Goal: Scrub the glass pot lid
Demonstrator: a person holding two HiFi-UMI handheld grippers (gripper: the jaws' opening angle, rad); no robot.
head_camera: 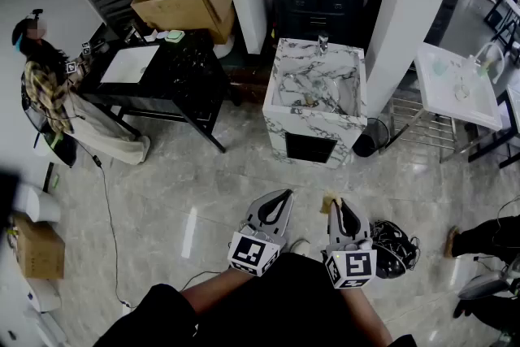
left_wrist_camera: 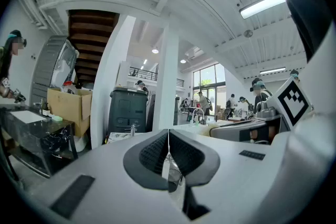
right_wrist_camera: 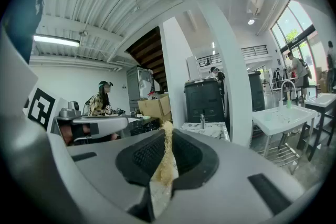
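Right claw [right_wrist_camera: 167, 136] clamped on a yellowish scrub sponge [right_wrist_camera: 164, 173], seen edge-on between its jaws, and left claw [left_wrist_camera: 168, 136] closed with nothing gripped, as a person stands well short of a marble sink [head_camera: 313, 130]. What looks like the glass pot lid [head_camera: 313, 99] lies in the basin, well apart from both claws, though at this range the head view leaves its outline faint. A round lid has no long axis to speak of; it seems to rest near flat, and whether its knob faces up cannot be told. By judgement the lid will be stiff, fairly weighty, slick once wet and apt to chip or crack against the stone. The empty left claw would therefore best pinch the knob or the rim to steady it while the soft, light sponge works the glass.
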